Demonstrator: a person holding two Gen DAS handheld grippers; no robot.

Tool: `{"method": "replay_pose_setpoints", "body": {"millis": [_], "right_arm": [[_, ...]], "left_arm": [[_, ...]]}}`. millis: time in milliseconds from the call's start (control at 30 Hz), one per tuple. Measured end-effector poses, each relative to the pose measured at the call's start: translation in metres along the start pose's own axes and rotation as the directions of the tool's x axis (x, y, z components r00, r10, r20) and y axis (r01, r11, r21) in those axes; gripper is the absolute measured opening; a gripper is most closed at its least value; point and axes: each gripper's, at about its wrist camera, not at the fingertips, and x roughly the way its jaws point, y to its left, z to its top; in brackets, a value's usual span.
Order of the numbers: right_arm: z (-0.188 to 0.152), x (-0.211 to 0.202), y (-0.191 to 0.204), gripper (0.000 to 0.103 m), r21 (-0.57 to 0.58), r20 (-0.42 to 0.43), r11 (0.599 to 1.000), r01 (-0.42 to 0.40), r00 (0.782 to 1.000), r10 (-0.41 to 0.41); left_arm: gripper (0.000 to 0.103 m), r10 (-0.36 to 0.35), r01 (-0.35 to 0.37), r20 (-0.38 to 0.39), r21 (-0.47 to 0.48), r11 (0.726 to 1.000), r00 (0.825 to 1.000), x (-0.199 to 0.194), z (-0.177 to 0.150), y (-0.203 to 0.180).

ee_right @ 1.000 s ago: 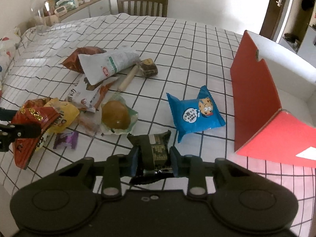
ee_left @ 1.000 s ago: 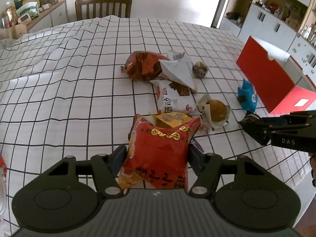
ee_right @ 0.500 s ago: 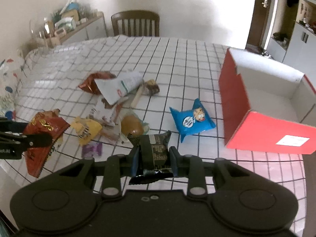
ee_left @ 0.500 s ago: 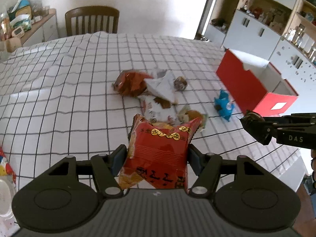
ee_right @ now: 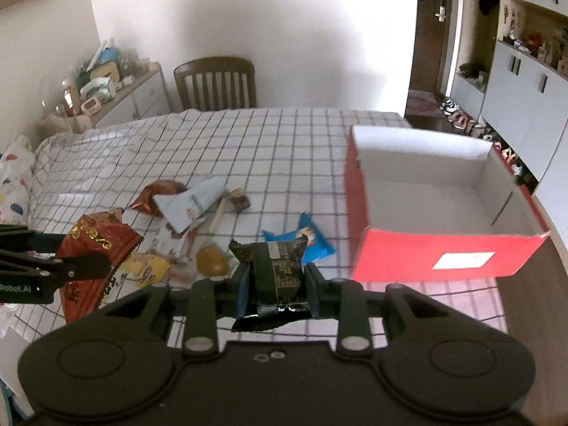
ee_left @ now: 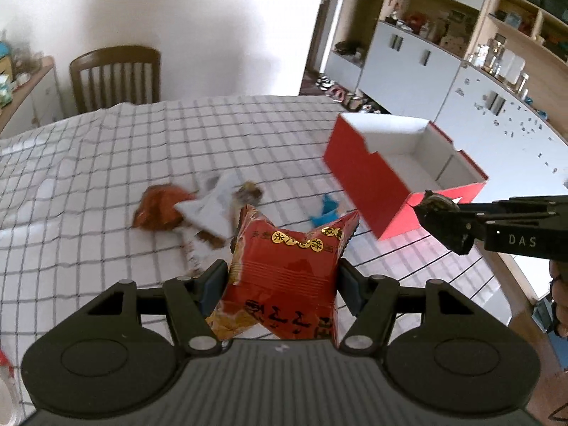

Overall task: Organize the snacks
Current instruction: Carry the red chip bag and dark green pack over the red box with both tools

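The left gripper (ee_left: 282, 284) is clamped on a red snack bag (ee_left: 287, 273), held above the checked tablecloth (ee_left: 106, 163). The right gripper (ee_right: 275, 287) is clamped on a black packet (ee_right: 278, 277) (label legible only in the right wrist view). That view alone shows a yellow packet (ee_right: 151, 266) and round bun (ee_right: 212, 261) left of the red box (ee_right: 440, 259), whose white interior is bare.

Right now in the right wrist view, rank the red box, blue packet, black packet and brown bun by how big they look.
1. Red box
2. Black packet, though it sits nearest the camera, so its true size is unsure
3. Blue packet, partly hidden
4. Brown bun
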Motion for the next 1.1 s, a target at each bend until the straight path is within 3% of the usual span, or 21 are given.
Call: {"method": "replay_pose_setpoints", "body": {"millis": [267, 500, 767, 1100], "right_arm": [[0.027, -0.011, -0.058, 0.031, -0.006, 0.044, 1.000, 0.016, 0.999, -0.016], [0.047, 0.004, -0.124, 0.031, -0.011, 0.044, 0.999, 0.044, 0.998, -0.044], [0.054, 0.022, -0.182, 0.031, -0.013, 0.019, 0.998, 0.061, 0.998, -0.061], [0.059, 0.054, -0.226, 0.031, -0.022, -0.035, 0.997, 0.069, 0.997, -0.070]], "left_arm": [[0.066, -0.009, 0.008, 0.032, 0.038, 0.999, 0.999, 0.031, 0.046, -0.063], [0.066, -0.022, 0.020, 0.041, 0.052, 0.998, 0.999, 0.071, 0.085, -0.118], [0.066, -0.009, 0.007, 0.016, 0.109, 0.994, 1.000, 0.128, 0.125, -0.174], [0.066, 0.028, -0.018, -0.073, 0.139, 0.990, 0.997, 0.203, 0.156, -0.205]]}}
